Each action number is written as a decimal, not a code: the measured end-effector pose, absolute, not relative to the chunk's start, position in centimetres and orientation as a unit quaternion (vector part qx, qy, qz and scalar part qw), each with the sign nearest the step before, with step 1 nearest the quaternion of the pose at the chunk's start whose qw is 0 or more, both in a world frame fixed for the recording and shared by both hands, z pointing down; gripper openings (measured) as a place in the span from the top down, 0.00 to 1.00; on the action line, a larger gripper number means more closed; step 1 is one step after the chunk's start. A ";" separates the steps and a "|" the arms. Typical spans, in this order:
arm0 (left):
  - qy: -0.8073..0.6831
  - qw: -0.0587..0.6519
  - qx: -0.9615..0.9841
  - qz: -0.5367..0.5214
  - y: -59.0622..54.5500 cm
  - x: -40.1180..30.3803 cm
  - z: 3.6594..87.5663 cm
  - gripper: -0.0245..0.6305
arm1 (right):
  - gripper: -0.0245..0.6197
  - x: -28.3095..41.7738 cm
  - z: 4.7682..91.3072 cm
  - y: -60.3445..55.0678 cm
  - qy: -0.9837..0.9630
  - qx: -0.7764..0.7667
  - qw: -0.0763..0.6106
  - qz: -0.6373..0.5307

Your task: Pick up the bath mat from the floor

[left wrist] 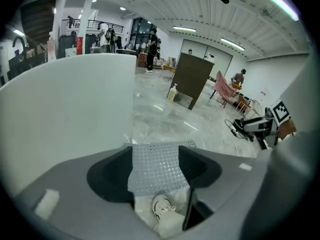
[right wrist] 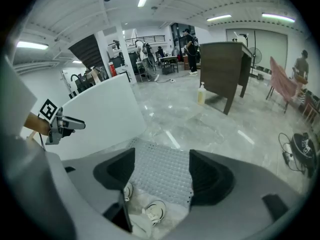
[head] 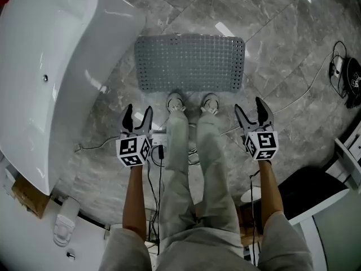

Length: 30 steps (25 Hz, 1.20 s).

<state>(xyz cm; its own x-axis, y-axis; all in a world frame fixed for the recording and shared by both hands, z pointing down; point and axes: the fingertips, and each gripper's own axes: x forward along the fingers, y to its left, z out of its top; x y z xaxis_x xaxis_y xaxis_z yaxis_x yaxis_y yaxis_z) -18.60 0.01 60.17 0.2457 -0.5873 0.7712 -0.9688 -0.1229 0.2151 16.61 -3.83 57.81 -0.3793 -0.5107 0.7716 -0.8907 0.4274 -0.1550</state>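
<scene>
The grey bath mat point(head: 190, 64) lies flat on the marble floor point(head: 271, 66), just beside the white bathtub point(head: 51, 66). The person stands at its near edge, and the toes of the two white shoes point(head: 176, 102) almost touch it. The left gripper point(head: 139, 113) is held above the floor, left of the legs; its jaws are spread and nothing is between them. The right gripper point(head: 251, 109) is on the other side of the legs, also spread and empty. Both grippers point toward the mat, well apart from it.
</scene>
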 end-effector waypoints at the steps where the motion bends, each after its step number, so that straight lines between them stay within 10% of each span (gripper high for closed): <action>1: -0.554 0.364 0.701 0.264 0.0 -18.5 61.0 0.54 | 0.49 16.6 58.6 -3.9 -0.778 0.449 0.330 0.289; 30: -0.507 0.346 0.738 0.282 -1.9 -14.6 79.0 0.53 | 0.43 22.7 84.9 -4.7 -0.720 0.503 0.351 0.324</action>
